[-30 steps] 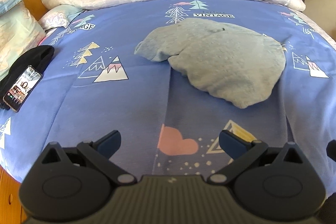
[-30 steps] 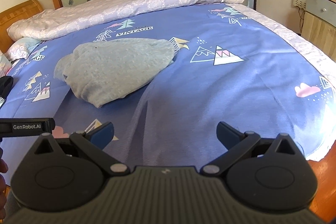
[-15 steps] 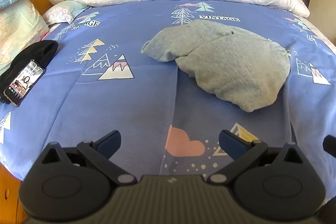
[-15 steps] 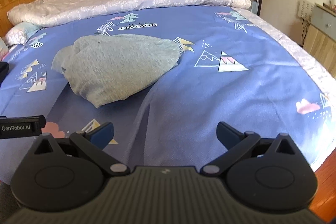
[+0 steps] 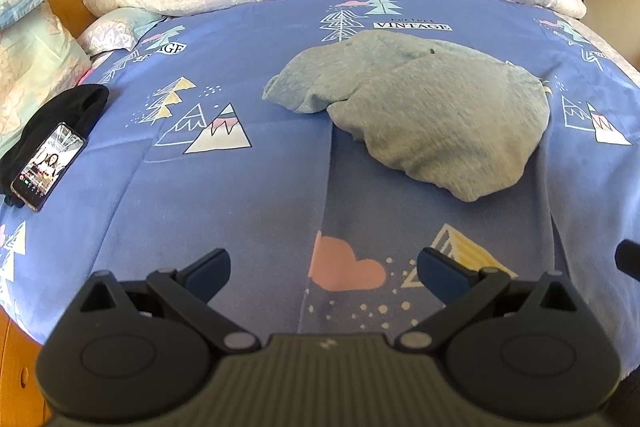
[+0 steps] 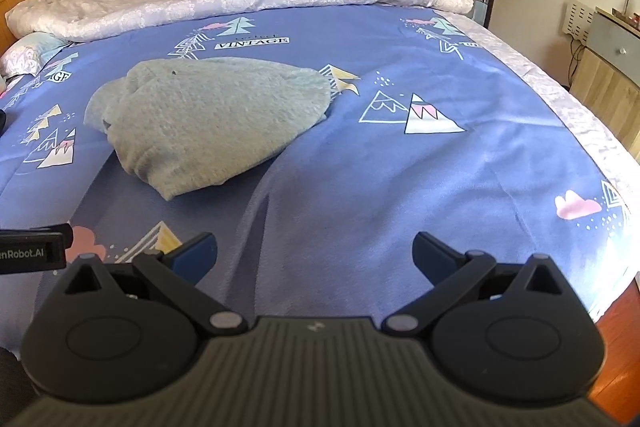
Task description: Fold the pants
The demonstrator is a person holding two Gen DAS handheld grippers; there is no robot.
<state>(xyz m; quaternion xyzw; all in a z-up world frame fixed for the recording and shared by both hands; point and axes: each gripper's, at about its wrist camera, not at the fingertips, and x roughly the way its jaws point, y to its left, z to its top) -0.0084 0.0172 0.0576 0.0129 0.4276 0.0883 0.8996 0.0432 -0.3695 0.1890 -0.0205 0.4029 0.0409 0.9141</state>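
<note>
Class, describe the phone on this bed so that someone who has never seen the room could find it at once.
Start at the blue patterned bedspread and go to its left edge, below the pillows. A black garment lies there, and the phone rests partly on it, screen up. Its lit screen sets it apart from the dark cloth and from the grey pants at mid-bed.

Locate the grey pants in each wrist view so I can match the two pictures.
Left wrist: grey pants lie crumpled right of centre on the blue bedspread.
Right wrist: the pants lie left of centre.
Shared landmark: the VINTAGE print, just beyond the pants in both.
</note>
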